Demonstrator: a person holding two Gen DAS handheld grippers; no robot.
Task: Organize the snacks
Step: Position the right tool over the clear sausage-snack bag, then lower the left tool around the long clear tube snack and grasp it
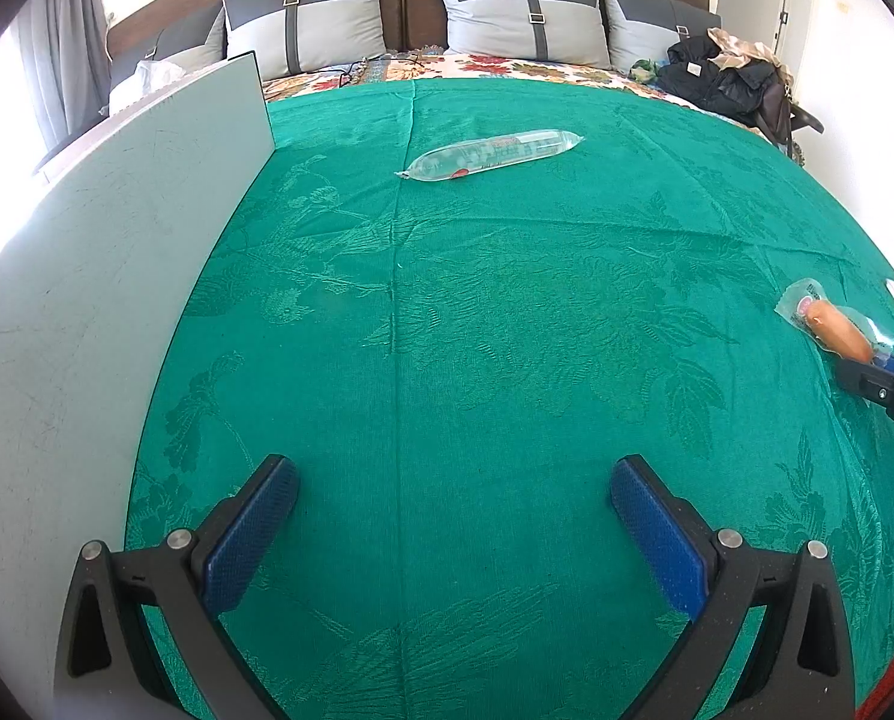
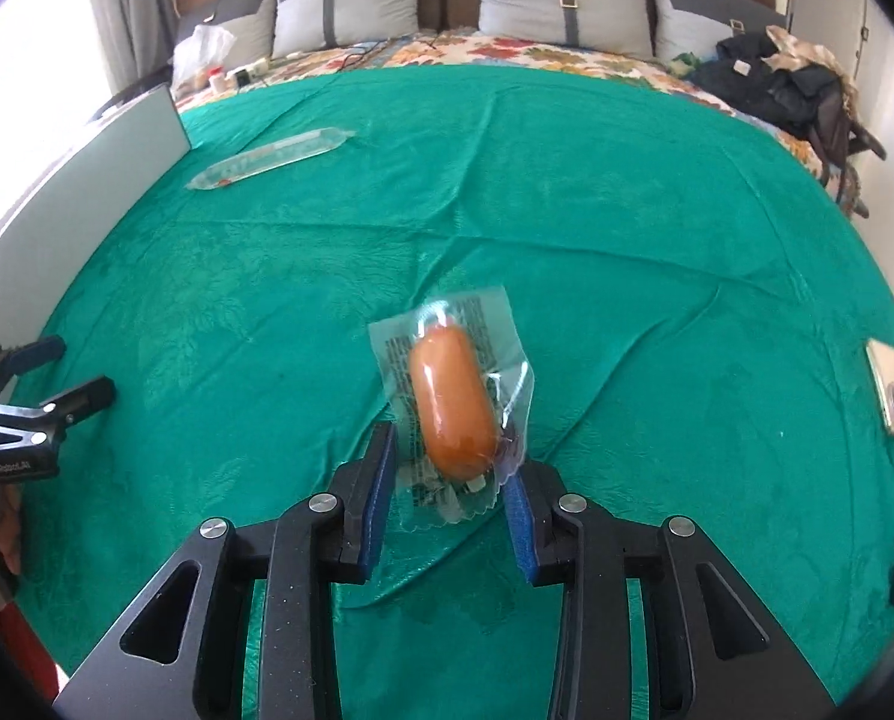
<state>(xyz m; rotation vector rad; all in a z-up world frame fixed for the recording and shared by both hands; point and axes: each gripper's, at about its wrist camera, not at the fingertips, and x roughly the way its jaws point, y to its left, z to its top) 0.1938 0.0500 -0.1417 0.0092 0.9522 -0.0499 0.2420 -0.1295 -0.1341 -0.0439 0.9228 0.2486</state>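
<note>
**A:** Where do we stand with the snacks?

**B:** Our right gripper has its jaws clamped on the near end of the sausage packet, pinching the clear wrapper and the sausage's tail so the orange sausage juts out ahead of the fingers. It looks lifted just off the green cloth that covers the bed, though we can't be sure the far edge of the wrapper is clear of it.

**A:** Why hold it by the end?

**B:** We judge that gripping the narrow end leaves the length free, so we can lay it down lined up with whatever it should sit beside.

**A:** And the other snack?

**B:** The long clear tube packet lies flat on the cloth at the far left, near the pale upright board along the left edge. It's well apart from the sausage, so the pairing isn't done yet.

**A:** What is our left gripper doing?

**B:** Its jaws stand wide apart with nothing between them, hovering over bare cloth at the near left. We read that as keeping out of the way, ready to steady something.

**A:** Any risk?

**B:** The wrapper is slick; the sausage could slip in our grip.
</note>
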